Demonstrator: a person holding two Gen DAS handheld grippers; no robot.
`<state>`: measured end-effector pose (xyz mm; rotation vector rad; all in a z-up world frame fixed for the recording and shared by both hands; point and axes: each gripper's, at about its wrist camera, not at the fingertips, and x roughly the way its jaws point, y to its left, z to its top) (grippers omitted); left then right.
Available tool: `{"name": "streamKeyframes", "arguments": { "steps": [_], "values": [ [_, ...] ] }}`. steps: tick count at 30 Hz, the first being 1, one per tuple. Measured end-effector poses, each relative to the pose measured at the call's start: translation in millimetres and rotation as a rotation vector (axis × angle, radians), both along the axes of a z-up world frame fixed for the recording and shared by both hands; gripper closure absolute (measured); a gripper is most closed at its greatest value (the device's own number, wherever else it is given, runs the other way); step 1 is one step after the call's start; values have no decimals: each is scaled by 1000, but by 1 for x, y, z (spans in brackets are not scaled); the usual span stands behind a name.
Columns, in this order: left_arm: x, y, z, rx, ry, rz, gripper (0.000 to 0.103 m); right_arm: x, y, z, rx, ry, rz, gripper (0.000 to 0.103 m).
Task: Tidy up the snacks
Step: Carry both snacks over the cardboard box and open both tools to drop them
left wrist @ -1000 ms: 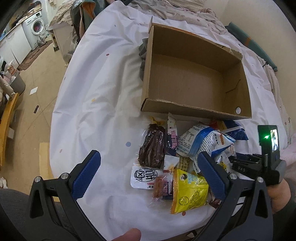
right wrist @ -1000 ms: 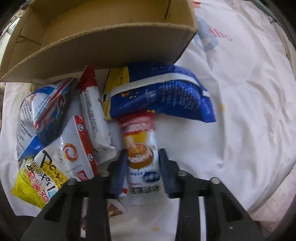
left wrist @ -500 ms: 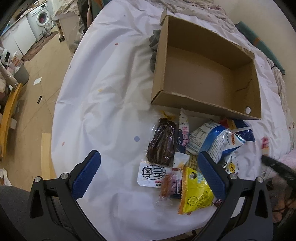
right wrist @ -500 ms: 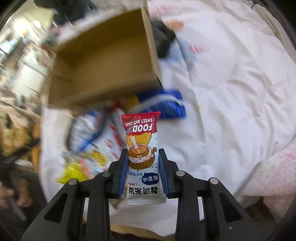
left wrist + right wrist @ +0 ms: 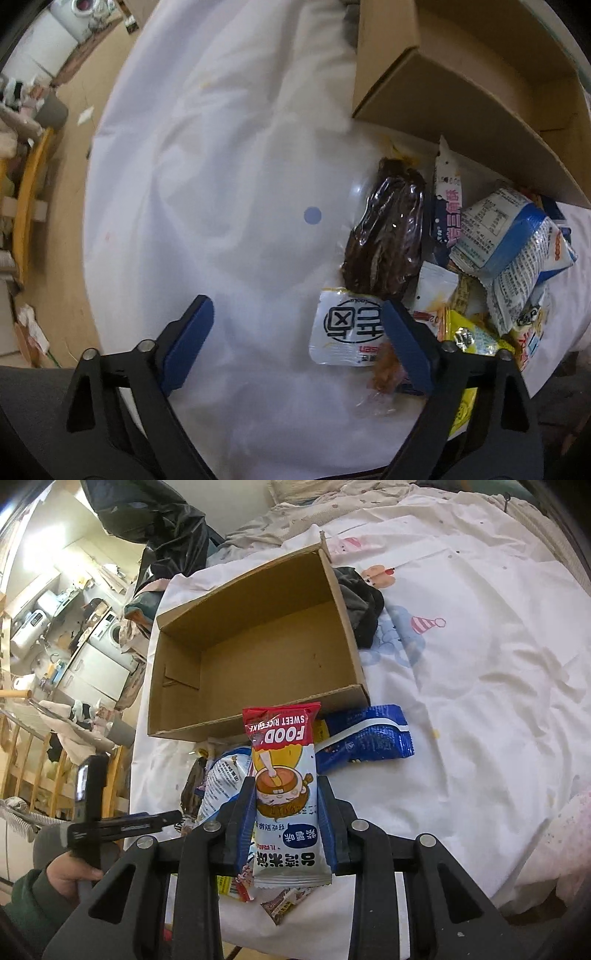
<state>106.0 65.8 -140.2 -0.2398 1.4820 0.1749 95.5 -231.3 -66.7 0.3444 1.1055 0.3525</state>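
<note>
The rice cake packet (image 5: 284, 797) in the right wrist view reads "FOOD" in large white letters on red, with "SWEET RICE CAKE" above it, all upside down; Chinese characters lower on it are too distorted to give exactly. In the left wrist view, the white sachet (image 5: 347, 332) bears big black Chinese characters and small red letters ending "sen".

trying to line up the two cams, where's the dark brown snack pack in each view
Left wrist: the dark brown snack pack lies right of centre, just below the cardboard box.
Right wrist: only a dark sliver shows, lower left of centre, beside the rice cake packet.
Shared landmark: the cardboard box, directly beyond the snack pile.
</note>
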Motion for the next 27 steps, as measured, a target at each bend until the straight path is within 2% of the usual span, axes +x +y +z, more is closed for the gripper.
{"name": "streamKeyframes", "arguments": {
  "steps": [2,6,10,11,13,14,16,22,26,27],
  "values": [
    [2,-1,2,-30,-16,6,14,0,0,0,8,1,1,70],
    [6,-12,9,-14,-45,-36,14,2,-1,0,25,3,0,70],
    [-5,-21,21,-51,-58,-64,16,3,-2,-2,28,13,-2,70],
    [-8,-23,23,-63,-66,-71,22,4,-2,-3,29,13,-2,70],
    [-11,-30,23,-82,-55,-89,63,5,-1,-4,28,14,-3,70],
    [-11,-32,20,-121,-39,-80,68,6,-1,-5,29,15,-1,70],
    [-10,-34,14,-191,-26,-66,69,7,0,-6,29,23,-4,70],
    [-5,-41,3,-204,17,-67,69,6,4,-5,9,23,2,70],
    [-20,-40,-1,-193,23,-85,69,5,1,-5,9,28,-9,70],
    [-23,-41,-2,-191,21,-86,74,5,1,-5,10,28,-10,70]
  ]
}}
